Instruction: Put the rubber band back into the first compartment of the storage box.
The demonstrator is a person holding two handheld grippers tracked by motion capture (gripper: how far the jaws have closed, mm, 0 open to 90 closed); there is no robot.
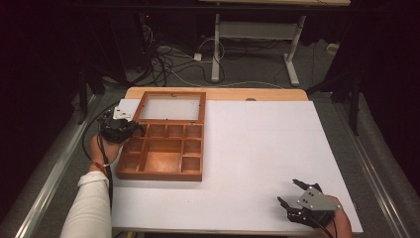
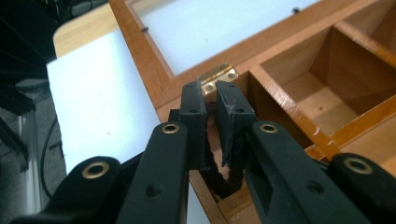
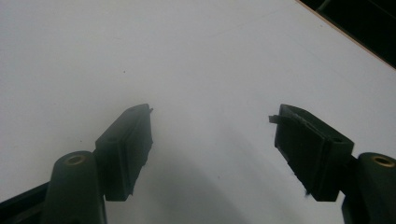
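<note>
Box (image 1: 161, 158) lies open, lid (image 1: 171, 107) flat; my left gripper (image 2: 211, 88) is pinched shut at its hinge (image 2: 217, 73) corner, right gripper (image 3: 212, 116) wide, idle; compartments empty, closing undone.

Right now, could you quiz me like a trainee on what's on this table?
1. True or false: the wooden box lies open, lid flat on the table.
2. Which claw has its jaws spread wide: A) left claw B) right claw?
3. Fill in: the left claw's tips sit at the box's brass ____.

Key: 1 true; 2 B; 3 hinge.
</note>
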